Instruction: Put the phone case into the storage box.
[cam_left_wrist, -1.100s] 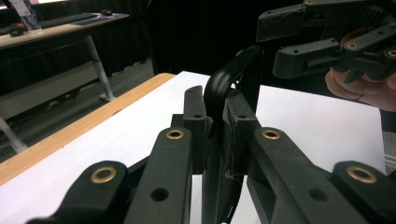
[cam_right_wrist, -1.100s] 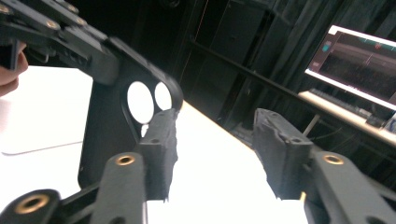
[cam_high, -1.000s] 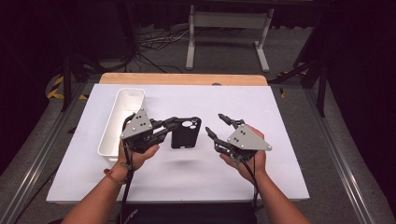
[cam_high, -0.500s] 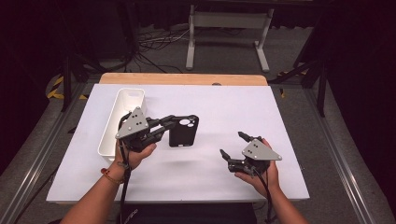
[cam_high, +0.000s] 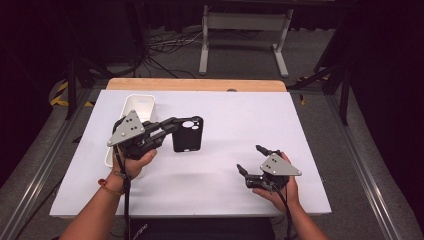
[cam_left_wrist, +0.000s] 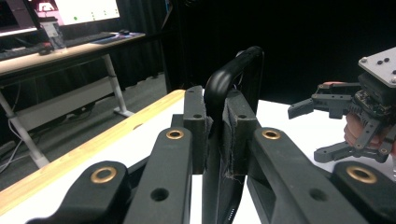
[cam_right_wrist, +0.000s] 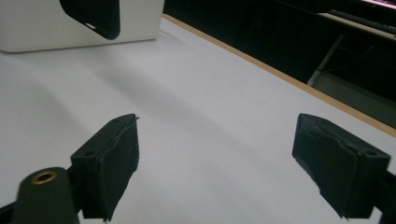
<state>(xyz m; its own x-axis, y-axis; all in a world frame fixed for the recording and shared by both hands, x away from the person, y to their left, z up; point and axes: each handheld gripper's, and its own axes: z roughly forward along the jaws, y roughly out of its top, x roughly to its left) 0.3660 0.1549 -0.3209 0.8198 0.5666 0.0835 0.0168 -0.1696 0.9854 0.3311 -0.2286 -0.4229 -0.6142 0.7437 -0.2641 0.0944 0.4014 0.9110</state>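
Phone case (cam_high: 188, 134), black, with a round camera hole near its top, sits pinched by one edge in the left gripper (cam_high: 172, 125), whose jaws press on it from both sides; in the left gripper view the case (cam_left_wrist: 231, 93) stands on edge between the two pads. It is held over the middle of the white table (cam_high: 225, 110), clear of the surface, with its shadow on the table beneath it. Just to its left a white tray (cam_high: 139, 106) lies lengthwise on the table, partly behind the left hand (cam_high: 134, 162). Well apart, near the front right of the table, the right gripper (cam_high: 249, 159) rests low in the right hand (cam_high: 280, 192) with its jaws spread wide and nothing between them; they have just been opening. In the right gripper view both pads (cam_right_wrist: 112, 163) stand over bare table, with the case (cam_right_wrist: 93, 16) and tray (cam_right_wrist: 135, 23) farther off.
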